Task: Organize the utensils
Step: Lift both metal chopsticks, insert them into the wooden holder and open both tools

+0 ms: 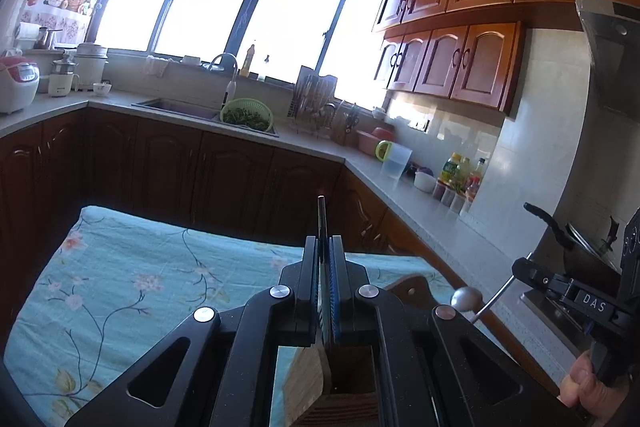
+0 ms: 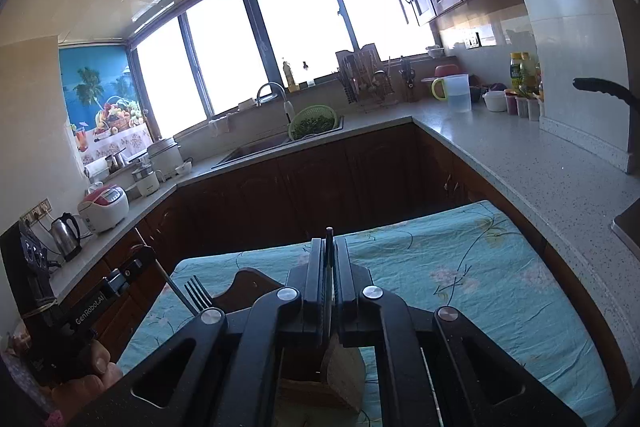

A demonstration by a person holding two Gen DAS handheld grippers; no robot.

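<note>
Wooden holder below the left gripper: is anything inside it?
The wooden holder shows one open slot, dark inside, with no utensil visible in it. The left gripper, shut on a fork, covers the rest, so other slots cannot be judged.

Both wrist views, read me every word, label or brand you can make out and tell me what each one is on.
"DAS": white letters on the black body of the right claw.
"GenRobot.AI": white letters on the black body of the left claw.
Yellow bottle on the counter: label too small to read.
Rice cooker: panel too blurred to read.
</note>
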